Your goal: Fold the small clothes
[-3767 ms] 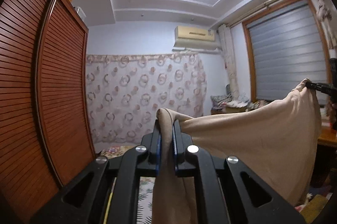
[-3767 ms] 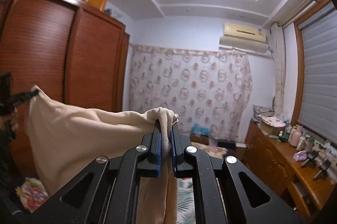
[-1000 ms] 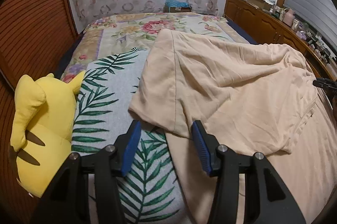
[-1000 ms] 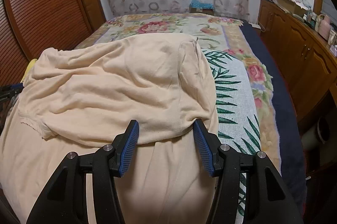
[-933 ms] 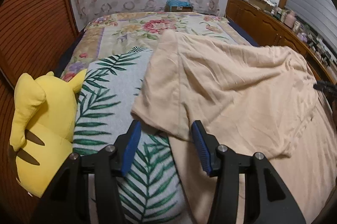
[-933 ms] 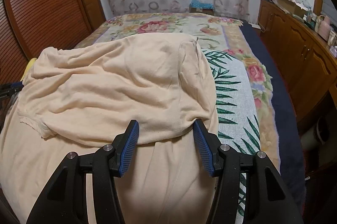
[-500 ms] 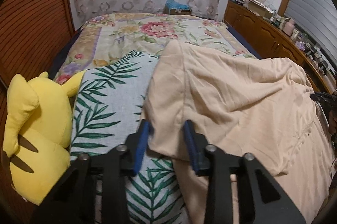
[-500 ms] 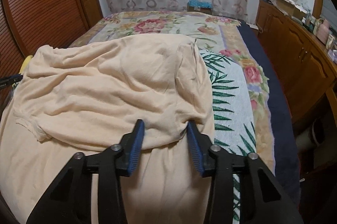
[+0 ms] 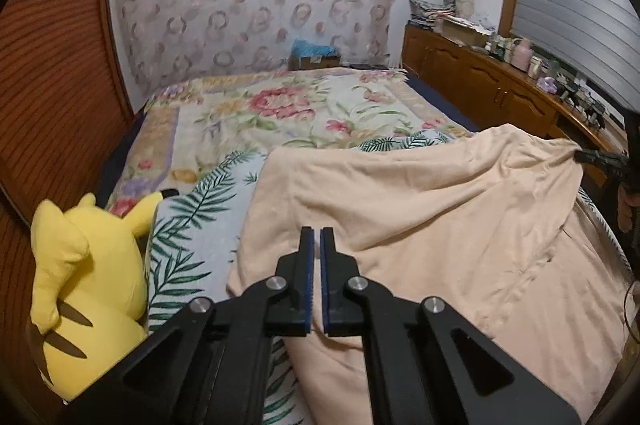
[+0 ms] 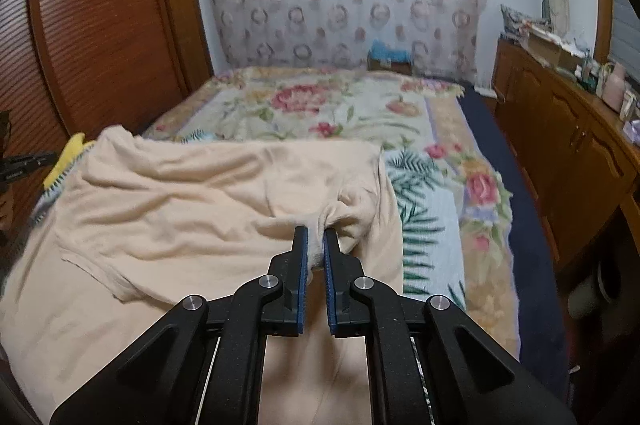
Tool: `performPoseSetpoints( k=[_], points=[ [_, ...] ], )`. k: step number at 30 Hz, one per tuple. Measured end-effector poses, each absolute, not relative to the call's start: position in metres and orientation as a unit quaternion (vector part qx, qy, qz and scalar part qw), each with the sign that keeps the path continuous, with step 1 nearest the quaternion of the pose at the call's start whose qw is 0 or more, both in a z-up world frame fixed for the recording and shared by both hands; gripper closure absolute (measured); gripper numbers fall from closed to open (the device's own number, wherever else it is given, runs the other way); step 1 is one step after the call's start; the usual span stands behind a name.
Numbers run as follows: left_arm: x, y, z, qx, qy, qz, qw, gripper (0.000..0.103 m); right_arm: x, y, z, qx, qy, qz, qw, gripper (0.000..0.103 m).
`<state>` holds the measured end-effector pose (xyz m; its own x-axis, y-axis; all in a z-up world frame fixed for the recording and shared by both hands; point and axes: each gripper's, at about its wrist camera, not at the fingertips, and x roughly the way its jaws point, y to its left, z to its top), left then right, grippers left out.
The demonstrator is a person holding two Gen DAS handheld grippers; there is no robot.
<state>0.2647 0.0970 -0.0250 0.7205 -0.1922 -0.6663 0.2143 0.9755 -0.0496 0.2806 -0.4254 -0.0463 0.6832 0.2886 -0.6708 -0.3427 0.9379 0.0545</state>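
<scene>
Left hand-held gripper angled downward over the bed, clamped on peach garment edge, right hand-held gripper likewise angled, pinching its bunched opposite edge

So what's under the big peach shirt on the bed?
Under the peach shirt is a leaf-print blanket, peeking out at both sides. Beyond it lies a flowery blanket. What's directly beneath the shirt's middle is covered, so I can't tell.

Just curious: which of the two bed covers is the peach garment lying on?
The leaf-print cover, nearest the fingers; the peach garment overlaps its green fronds. The floral cover lies beyond, toward the curtain.
</scene>
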Motion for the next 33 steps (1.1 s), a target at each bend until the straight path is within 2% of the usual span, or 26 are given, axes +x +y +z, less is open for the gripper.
performPoseSetpoints(
  k=[4, 10, 14, 19, 25, 28, 29, 33],
  points=[
    [0.268, 0.104, -0.026, 0.008, 0.366, -0.104, 0.925, 0.102, 0.279, -0.425, -0.044, -0.043, 0.363, 0.172, 0.915, 0.098],
    [0.273, 0.114, -0.050, 0.045, 0.404, -0.068, 0.911, 0.081, 0.282, -0.426, -0.051, -0.041, 0.376, 0.171, 0.910, 0.098],
    [0.280, 0.121, -0.070, 0.058, 0.427, -0.048, 0.901, 0.076, 0.288, -0.428, -0.057, -0.038, 0.382, 0.167, 0.908, 0.098],
    [0.287, 0.126, -0.085, 0.042, 0.441, -0.051, 0.895, 0.076, 0.291, -0.426, -0.064, -0.041, 0.391, 0.167, 0.904, 0.098],
    [0.290, 0.130, -0.087, 0.016, 0.440, -0.051, 0.896, 0.076, 0.293, -0.426, -0.066, -0.041, 0.391, 0.169, 0.904, 0.098],
    [0.288, 0.129, -0.086, -0.002, 0.443, -0.081, 0.893, 0.098, 0.292, -0.422, -0.063, -0.043, 0.385, 0.172, 0.906, 0.098],
    [0.288, 0.129, -0.085, -0.004, 0.442, -0.082, 0.893, 0.102, 0.292, -0.421, -0.062, -0.043, 0.382, 0.173, 0.907, 0.098],
    [0.274, 0.123, -0.064, -0.009, 0.411, -0.088, 0.907, 0.103, 0.287, -0.418, -0.051, -0.042, 0.365, 0.178, 0.913, 0.099]
  ],
)
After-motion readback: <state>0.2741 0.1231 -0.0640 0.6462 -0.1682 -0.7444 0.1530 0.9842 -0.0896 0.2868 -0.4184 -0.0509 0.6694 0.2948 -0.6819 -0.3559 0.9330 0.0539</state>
